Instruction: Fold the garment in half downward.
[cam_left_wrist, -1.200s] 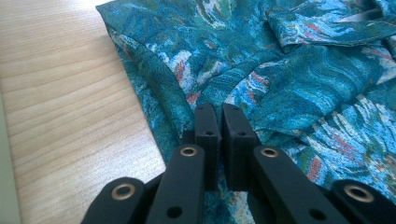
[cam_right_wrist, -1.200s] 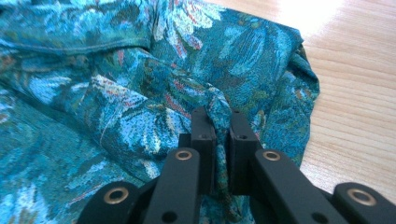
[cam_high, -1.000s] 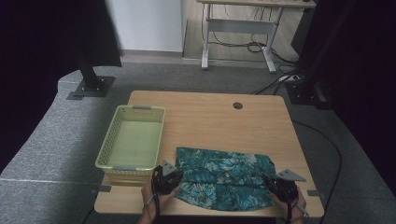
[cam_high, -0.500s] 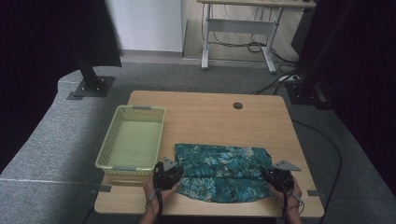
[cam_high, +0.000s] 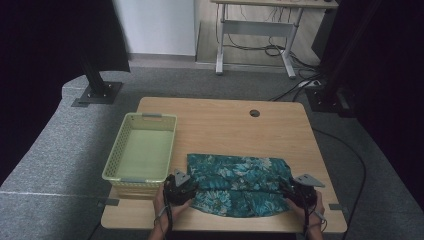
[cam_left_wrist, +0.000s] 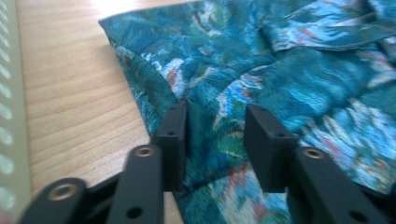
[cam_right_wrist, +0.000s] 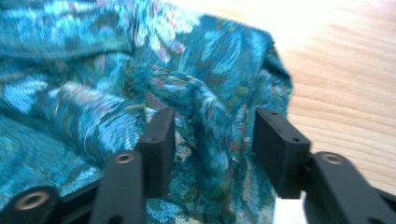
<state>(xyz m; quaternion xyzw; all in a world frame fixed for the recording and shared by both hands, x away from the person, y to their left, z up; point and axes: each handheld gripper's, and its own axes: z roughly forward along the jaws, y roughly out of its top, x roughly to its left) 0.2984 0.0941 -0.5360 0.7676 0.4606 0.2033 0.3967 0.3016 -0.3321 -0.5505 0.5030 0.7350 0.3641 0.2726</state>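
Teal floral cloth (cam_high: 237, 182) lies folded on the near half of a light wooden desk (cam_high: 225, 125), its long axis running left to right, parallel to the desk's near edge. The cloth's left end sits just beside a pale green plastic basket (cam_high: 141, 150), which stands on the desk's left side with its long axis running away from the person.

At the cloth's near left corner, the left gripper (cam_left_wrist: 215, 135) has just been opening; its black jaws stand spread with a fold of the fabric between them, the pads not pressing on it. At the near right corner, the right gripper (cam_right_wrist: 212, 140) has likewise just been opening, its jaws parted around a raised ridge of the cloth, with a clear gap on the right side. In the high view, both hands come in from the bottom edge, the left gripper (cam_high: 180, 187) and right gripper (cam_high: 300, 192) set at opposite ends of the cloth.

A round cable hole (cam_high: 254, 113) marks the desk's far side. Grey carpet (cam_high: 60, 150) surrounds the desk; a second desk frame (cam_high: 255, 45) with trailing cables stands beyond, against a white wall panel (cam_high: 155, 25).
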